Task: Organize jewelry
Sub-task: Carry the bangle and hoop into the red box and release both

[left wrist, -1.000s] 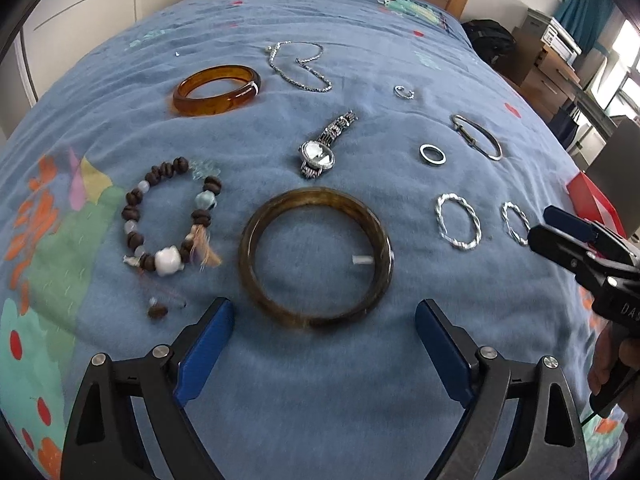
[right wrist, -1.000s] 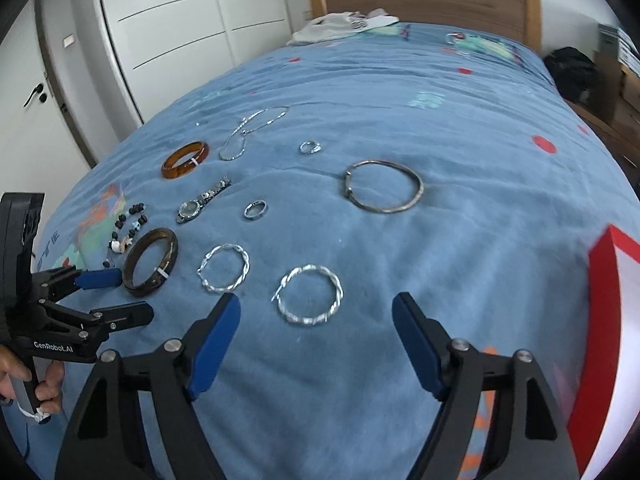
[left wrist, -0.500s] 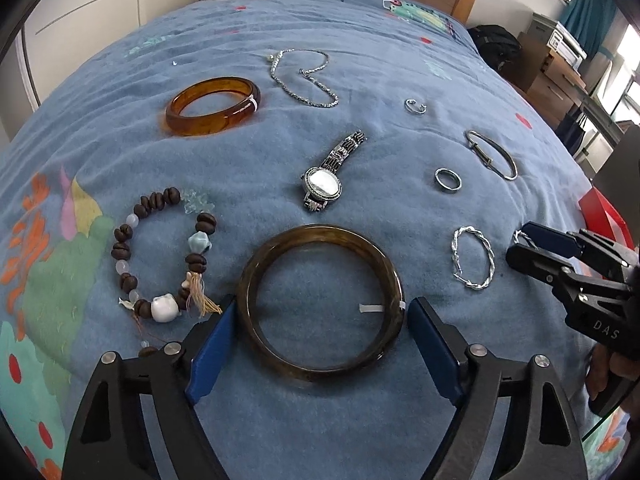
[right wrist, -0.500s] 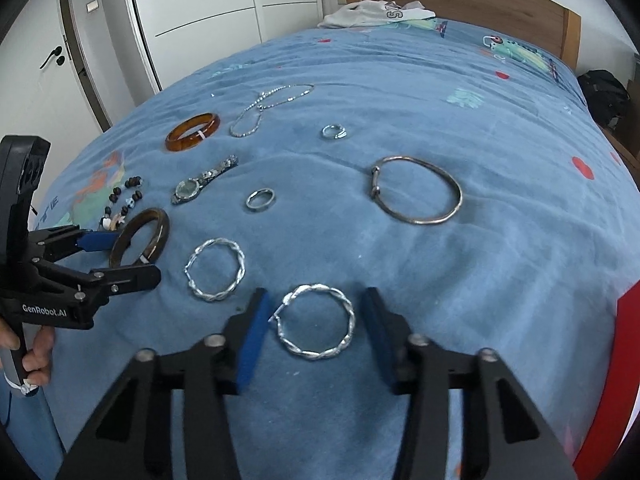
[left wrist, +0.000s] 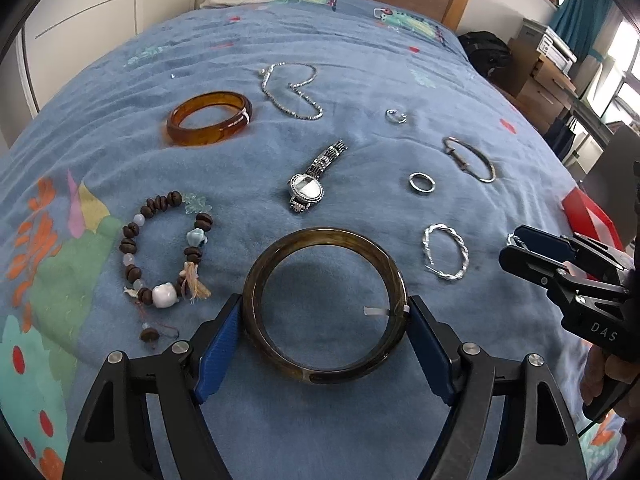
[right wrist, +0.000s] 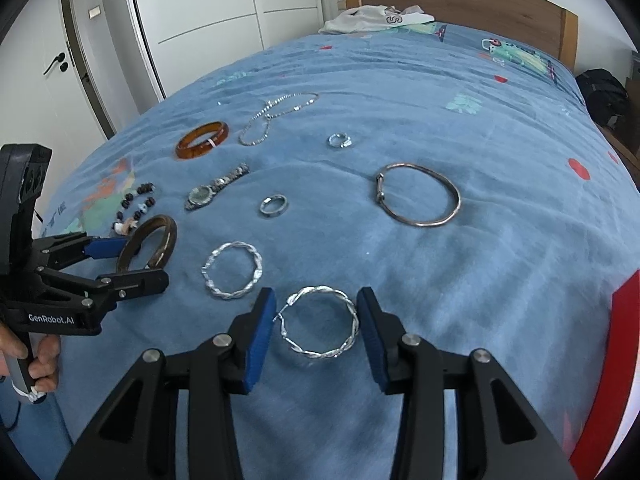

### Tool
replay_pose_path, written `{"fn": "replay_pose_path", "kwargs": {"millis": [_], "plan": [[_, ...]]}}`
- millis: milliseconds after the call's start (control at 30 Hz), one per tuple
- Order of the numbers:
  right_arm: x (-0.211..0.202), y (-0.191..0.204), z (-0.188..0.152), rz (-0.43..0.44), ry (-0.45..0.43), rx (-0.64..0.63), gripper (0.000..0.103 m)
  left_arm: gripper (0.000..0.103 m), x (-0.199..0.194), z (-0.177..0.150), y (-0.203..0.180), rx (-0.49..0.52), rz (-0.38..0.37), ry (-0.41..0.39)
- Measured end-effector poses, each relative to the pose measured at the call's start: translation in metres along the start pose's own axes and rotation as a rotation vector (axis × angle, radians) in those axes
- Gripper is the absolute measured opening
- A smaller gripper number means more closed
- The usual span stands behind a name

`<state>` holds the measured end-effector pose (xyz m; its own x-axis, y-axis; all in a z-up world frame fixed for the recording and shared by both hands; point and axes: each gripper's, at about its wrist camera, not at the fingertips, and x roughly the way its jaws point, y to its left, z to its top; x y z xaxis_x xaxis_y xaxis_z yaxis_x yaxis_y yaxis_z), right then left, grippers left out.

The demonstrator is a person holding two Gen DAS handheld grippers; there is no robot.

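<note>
While clamped across the dark bangle (left wrist: 324, 308) on the blue bedspread (left wrist: 360, 60), left gripper (left wrist: 325, 322) just narrowed; right gripper (right wrist: 316, 326) brackets twisted silver hoop (right wrist: 320, 322) (contact unclear), second hoop (right wrist: 232, 270) just left.

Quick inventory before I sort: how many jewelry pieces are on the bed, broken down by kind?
Solid bangles: 2, dark brown bangle, amber bangle
Twisted silver hoops: 2
Thin metal bangle: 1
Rings: 2
Beaded bracelet: 1
Watch: 1
Chain: 1
Total: 10
</note>
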<state>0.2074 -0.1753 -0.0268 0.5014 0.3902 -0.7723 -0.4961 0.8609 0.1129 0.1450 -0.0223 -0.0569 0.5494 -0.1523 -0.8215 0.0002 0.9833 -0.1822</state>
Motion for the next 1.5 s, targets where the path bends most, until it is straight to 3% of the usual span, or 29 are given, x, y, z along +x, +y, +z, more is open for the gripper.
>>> {"fn": "replay_pose_path", "kwargs": {"millis": [167, 333, 600, 733, 900, 1167, 1500], "plan": [[-0.031, 0.005, -0.006, -0.022, -0.039, 0.035, 0.040, 0.078, -0.020, 0.001, -0.007, 0.036, -0.014, -0.015], [-0.076, -0.005, -0.014, -0.080, -0.086, 0.068, 0.040, 0.078, -0.032, 0.007, -0.039, 0.114, -0.070, 0.002], [-0.150, -0.077, -0.040, -0.243, -0.109, 0.149, 0.040, 0.078, -0.030, 0.029, -0.145, 0.260, -0.253, 0.009], [-0.173, -0.121, -0.063, -0.316, -0.101, 0.207, 0.040, 0.078, -0.022, 0.040, -0.208, 0.345, -0.354, 0.016], [-0.184, -0.176, -0.090, -0.376, -0.068, 0.260, 0.040, 0.078, -0.008, 0.043, -0.277, 0.427, -0.426, 0.027], [-0.175, -0.231, -0.097, -0.329, 0.000, 0.194, 0.040, 0.078, 0.037, 0.045, -0.352, 0.537, -0.455, 0.074], [-0.147, -0.269, -0.093, -0.226, 0.089, 0.059, 0.040, 0.078, 0.078, 0.047, -0.379, 0.687, -0.429, 0.122]]}}
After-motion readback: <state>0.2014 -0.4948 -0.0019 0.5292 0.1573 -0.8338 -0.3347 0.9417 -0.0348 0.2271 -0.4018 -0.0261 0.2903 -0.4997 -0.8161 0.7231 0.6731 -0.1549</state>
